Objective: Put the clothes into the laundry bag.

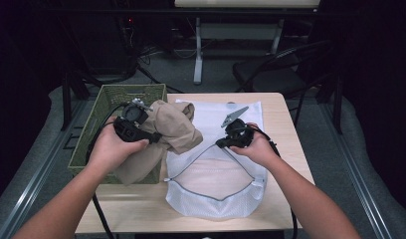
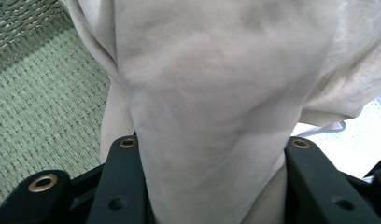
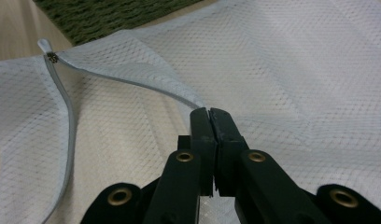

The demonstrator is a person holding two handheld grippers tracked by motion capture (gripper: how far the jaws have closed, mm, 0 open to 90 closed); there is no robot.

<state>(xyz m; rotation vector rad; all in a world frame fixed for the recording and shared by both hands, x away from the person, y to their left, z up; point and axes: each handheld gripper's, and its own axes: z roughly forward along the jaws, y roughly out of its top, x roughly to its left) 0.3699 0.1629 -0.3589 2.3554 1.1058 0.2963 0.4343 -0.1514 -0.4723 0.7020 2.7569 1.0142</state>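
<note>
Beige cloth (image 2: 212, 116) bulges between the left gripper (image 1: 134, 124)'s jaws, clamped and hanging over the green basket (image 1: 109, 99)'s edge beside the white mesh bag (image 1: 216, 189). Right gripper (image 1: 231, 138), forearm angled inward, pinches the bag's zipper edge (image 3: 146, 88), lifting it.

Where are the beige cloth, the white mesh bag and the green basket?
beige cloth (image 1: 176, 129): high view, on its bunched middle.
white mesh bag (image 1: 211, 199): high view, on its near lower part.
green basket (image 1: 111, 94): high view, on its far woven wall.
</note>
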